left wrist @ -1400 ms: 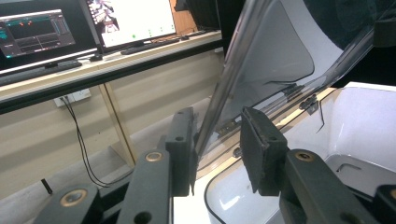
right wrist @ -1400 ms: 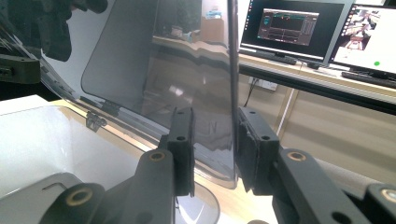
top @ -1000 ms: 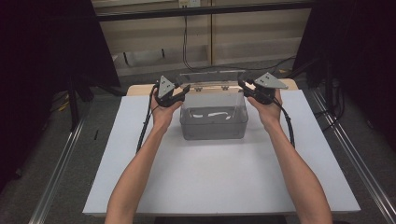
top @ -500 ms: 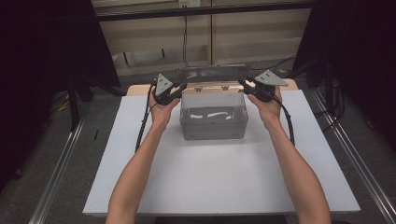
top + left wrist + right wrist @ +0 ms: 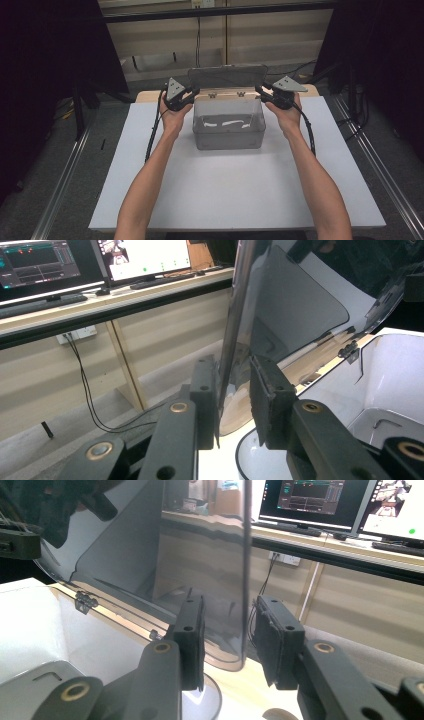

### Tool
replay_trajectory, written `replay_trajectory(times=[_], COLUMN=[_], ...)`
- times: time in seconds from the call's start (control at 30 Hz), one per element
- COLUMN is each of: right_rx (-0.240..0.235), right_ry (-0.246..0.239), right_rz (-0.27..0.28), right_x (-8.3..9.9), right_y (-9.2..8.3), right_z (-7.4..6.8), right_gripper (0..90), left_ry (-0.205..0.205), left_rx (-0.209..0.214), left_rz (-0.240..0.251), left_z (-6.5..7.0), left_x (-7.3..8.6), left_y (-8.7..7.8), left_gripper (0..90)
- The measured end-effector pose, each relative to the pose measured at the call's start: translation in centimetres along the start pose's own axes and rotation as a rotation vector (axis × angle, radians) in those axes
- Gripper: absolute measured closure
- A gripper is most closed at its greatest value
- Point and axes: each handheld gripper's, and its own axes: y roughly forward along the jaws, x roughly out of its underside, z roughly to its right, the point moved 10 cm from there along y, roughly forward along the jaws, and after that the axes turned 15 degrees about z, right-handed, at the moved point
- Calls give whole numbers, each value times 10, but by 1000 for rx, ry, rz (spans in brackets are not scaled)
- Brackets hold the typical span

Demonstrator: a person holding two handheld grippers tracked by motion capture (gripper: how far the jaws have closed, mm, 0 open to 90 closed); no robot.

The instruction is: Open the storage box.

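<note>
The white bench point(image 5: 240, 200) spreads wide under the high view, with broad bare surface in front of the box and to either side of it, and its near edge runs below the person's forearms. Toward the bench's far edge stands a clear plastic box point(image 5: 228, 130), its front wall facing the person and some small light pieces lying on its floor. Its clear lid point(image 5: 227, 80) is swung up on hinges at the back rim and stands about upright, its top edge rising past the far edge of the bench. The left gripper point(image 5: 192, 93) is at the lid's left side edge and the right gripper point(image 5: 260, 91) at its right side edge, both just above the box's back corners, one hand behind each. In the left gripper view the lid's edge point(image 5: 232, 330) runs up between the two black jaws, which have just been closing and now stand narrow around it; one pad seems against the pane, and the other near it, though I cannot tell that it presses. In the right gripper view the lid's edge point(image 5: 245, 570) also stands between the jaws, which have just been opening a little; a plain gap shows between the pane and the outer pad, so this grip is slack.
</note>
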Motion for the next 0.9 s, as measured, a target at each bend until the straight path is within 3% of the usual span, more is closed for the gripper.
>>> replay_trajectory(times=[0.2, 0.67, 0.9], right_rx=[0, -1, 5], right_ry=[6, 15, 16], right_rz=[-15, -44, -41], right_x=[10, 18, 18], right_y=[3, 12, 17], right_z=[0, 2, 3], right_gripper=[663, 688, 643], left_ry=[9, -19, -20], left_rx=[5, 6, 4], left_rz=[-17, -11, -16], left_z=[-2, -4, -5], left_x=[0, -1, -1], left_y=[1, 4, 4], left_gripper=[743, 757, 763])
